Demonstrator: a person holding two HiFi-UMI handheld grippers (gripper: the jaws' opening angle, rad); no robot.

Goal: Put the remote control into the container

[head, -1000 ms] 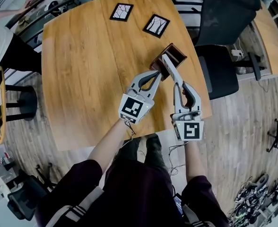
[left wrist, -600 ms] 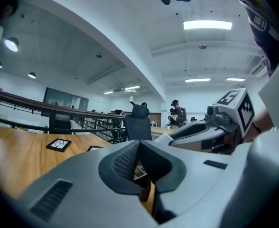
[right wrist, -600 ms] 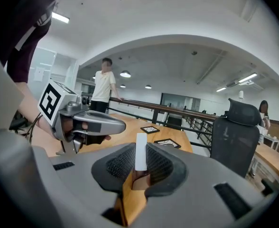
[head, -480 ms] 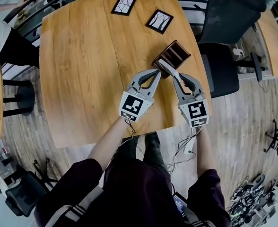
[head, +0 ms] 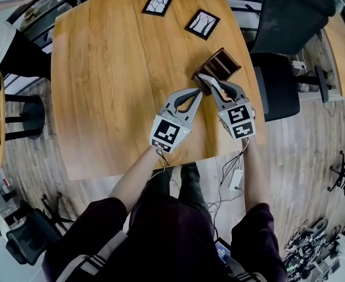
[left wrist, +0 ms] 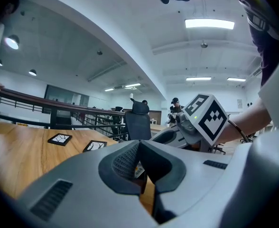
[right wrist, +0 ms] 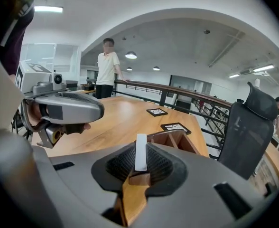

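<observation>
Remote control (right wrist: 140,151), slim and white, pinched by right tool (right wrist: 140,170); left tool (left wrist: 138,163) clamps the wooden container (right wrist: 169,133).

Framed tile (head: 157,3), second tile (head: 202,24), perhaps coasters, on wooden table (head: 102,87); black chair (head: 278,87).

The right gripper (head: 212,86) has moved forward from the near edge of the desk (head: 114,87) and in close to the container (head: 226,63). The remote (head: 205,77) in its grip stuck out long and slanted a second ago. Now only a short white end shows at the container's near end.
</observation>
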